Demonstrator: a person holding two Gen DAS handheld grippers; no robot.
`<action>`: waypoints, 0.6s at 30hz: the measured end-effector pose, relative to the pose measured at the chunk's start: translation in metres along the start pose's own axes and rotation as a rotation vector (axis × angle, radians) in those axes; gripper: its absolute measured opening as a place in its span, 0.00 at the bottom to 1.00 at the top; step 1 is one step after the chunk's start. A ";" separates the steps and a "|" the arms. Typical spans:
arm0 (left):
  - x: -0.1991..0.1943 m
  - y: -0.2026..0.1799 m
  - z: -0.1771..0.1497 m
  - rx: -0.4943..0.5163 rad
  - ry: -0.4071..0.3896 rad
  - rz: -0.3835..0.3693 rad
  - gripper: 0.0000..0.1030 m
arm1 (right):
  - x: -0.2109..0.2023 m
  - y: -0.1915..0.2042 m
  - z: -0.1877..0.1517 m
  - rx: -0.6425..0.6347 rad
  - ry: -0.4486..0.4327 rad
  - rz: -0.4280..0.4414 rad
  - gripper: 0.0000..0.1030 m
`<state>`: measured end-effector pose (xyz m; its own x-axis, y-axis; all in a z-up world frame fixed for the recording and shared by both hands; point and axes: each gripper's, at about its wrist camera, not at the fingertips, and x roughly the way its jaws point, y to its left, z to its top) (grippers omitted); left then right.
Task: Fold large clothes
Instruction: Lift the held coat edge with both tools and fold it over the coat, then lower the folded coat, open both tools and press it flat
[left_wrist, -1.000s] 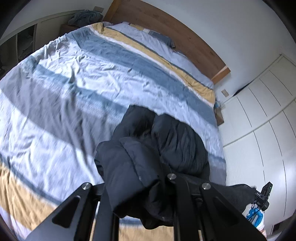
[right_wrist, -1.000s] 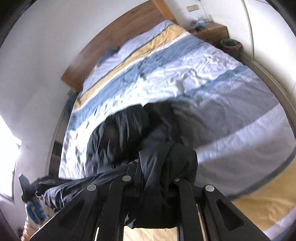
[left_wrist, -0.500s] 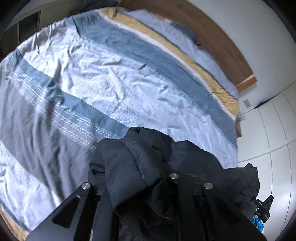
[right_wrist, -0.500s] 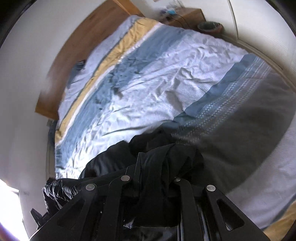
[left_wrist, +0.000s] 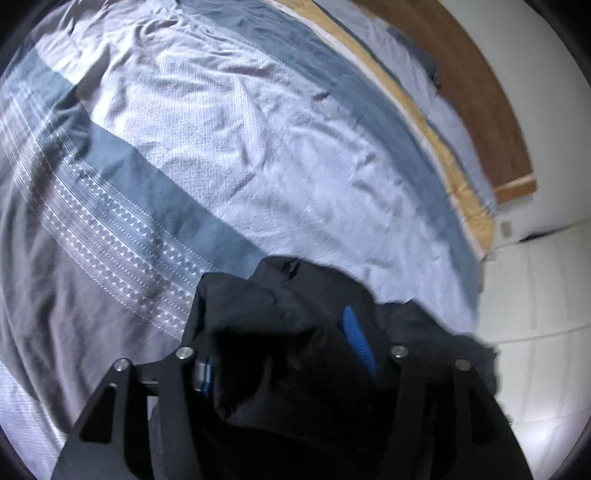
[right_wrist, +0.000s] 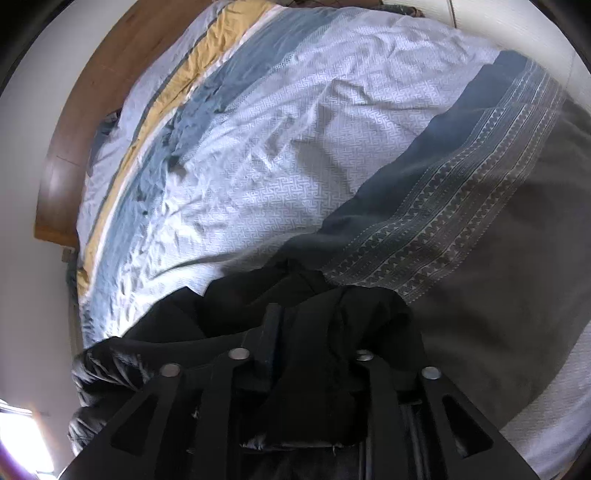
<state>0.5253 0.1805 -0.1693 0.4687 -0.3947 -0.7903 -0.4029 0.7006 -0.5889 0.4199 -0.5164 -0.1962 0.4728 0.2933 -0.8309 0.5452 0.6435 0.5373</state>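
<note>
The wrinkled striped blue, grey and yellow bed cover is lying bare from 9 to 1 o'clock, ending at the brown wooden headboard. The black padded jacket is bunching at 6 o'clock. The left gripper and right gripper are opening, jacket fabric draping between their jaws.
</note>
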 end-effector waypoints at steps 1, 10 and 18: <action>-0.006 0.005 0.004 -0.045 -0.011 -0.039 0.58 | -0.006 0.000 0.002 0.014 -0.021 0.027 0.47; -0.107 0.010 0.038 -0.149 -0.186 -0.130 0.62 | -0.083 0.027 0.020 -0.134 -0.184 0.016 0.75; -0.136 -0.041 -0.049 0.202 -0.169 0.029 0.63 | -0.118 0.072 -0.067 -0.539 -0.216 -0.025 0.75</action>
<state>0.4395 0.1763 -0.0457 0.5905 -0.2797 -0.7570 -0.2611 0.8213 -0.5072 0.3569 -0.4576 -0.0689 0.6258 0.1589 -0.7636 0.1555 0.9340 0.3217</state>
